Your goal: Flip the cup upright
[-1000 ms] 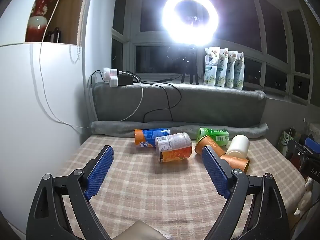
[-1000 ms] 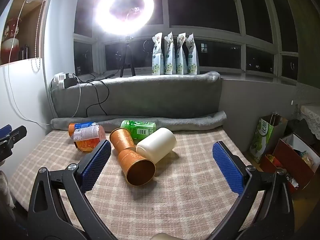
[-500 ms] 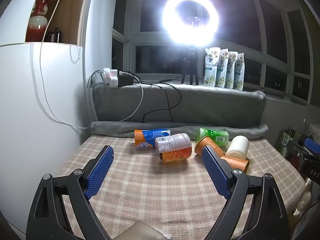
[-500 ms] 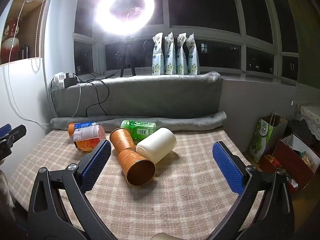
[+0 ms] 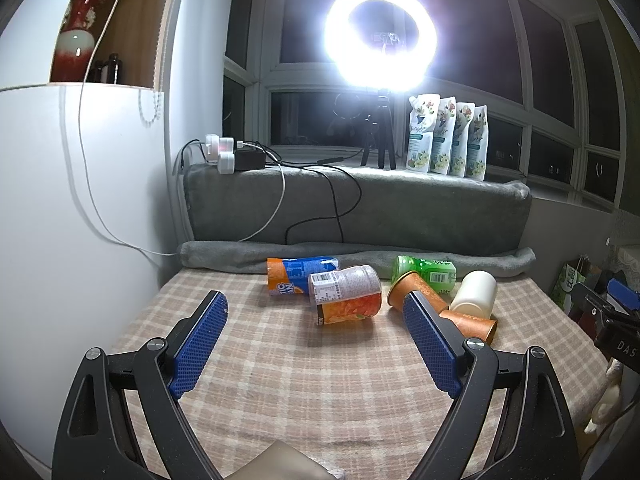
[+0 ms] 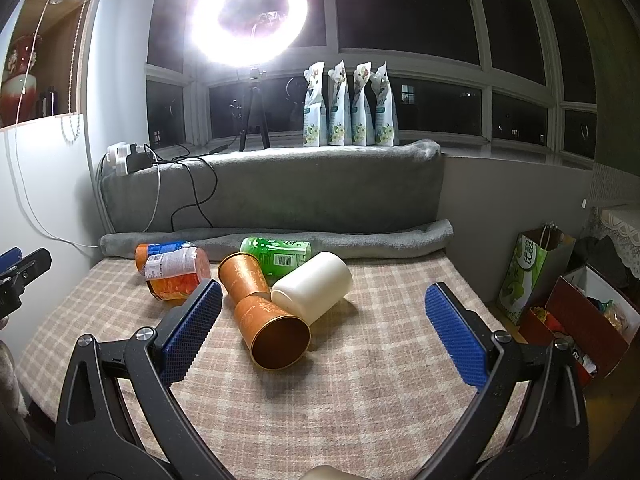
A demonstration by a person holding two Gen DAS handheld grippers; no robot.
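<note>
Several cups and cans lie on their sides on a checked cloth. A near orange paper cup (image 6: 272, 330) has its mouth toward me; a second orange cup (image 6: 244, 274) lies behind it. A white cup (image 6: 314, 288) lies beside them, also seen in the left wrist view (image 5: 474, 294). My right gripper (image 6: 318, 332) is open and empty, just short of the near orange cup. My left gripper (image 5: 316, 340) is open and empty, short of an orange-labelled can (image 5: 346, 294).
A blue-orange can (image 5: 298, 276) and a green can (image 6: 276, 254) lie near a rolled grey blanket (image 6: 360, 236). A white wall (image 5: 80, 240) is at the left. The table's right edge drops to bags and boxes (image 6: 560, 280). A ring light (image 5: 380, 38) glares behind.
</note>
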